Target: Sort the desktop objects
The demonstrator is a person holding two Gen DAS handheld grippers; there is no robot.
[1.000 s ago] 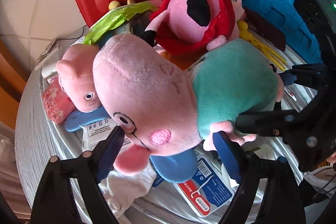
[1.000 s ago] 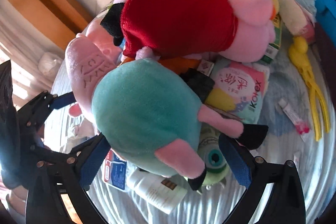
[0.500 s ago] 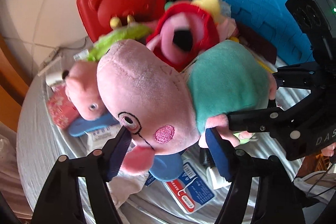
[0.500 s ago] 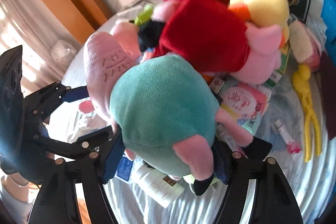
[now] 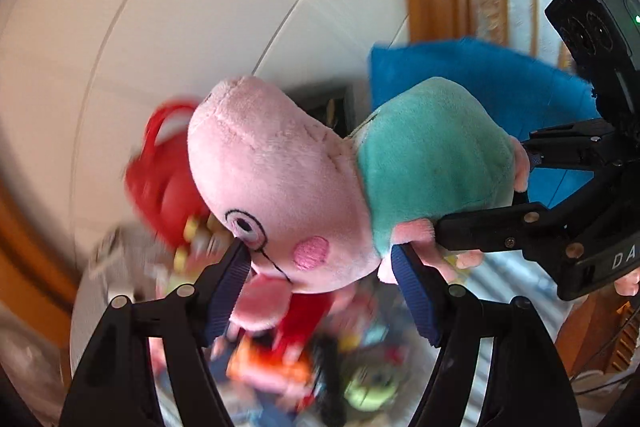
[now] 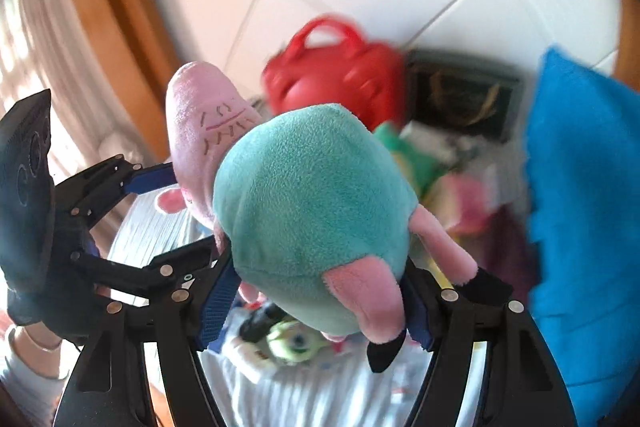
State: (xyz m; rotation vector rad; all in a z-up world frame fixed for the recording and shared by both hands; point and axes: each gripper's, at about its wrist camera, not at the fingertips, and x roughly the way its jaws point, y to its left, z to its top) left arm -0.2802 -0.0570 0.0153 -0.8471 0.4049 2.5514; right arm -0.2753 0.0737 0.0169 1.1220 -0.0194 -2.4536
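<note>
1. The pig plush (image 5: 304, 187), pink-headed with a teal body, is clear of the table (image 6: 152, 223) and hangs in the air above the clutter, carried by both grippers at once.
2. The left gripper (image 5: 320, 267) is clamped on the plush's head: one blue pad presses beside the eye, the other under the neck.
3. The right gripper (image 6: 316, 299) is clamped on the teal body, its pads squeezing the lower belly on either side, with the plush's legs sticking out past them.
4. Judged from this, one item is picked but not yet placed, so the sorting looks to be at an early stage.
5. Below the plush the table is crowded: a green one-eyed toy (image 6: 296, 343) directly under it, an orange item (image 5: 272, 363), and other blurred odds and ends that cannot be named.
6. Behind the plush stand a red case (image 6: 340, 75) and, to its right, a blue board (image 6: 584, 211); neither appears sorted.
7. No destination for the plush is visible in either view.
</note>
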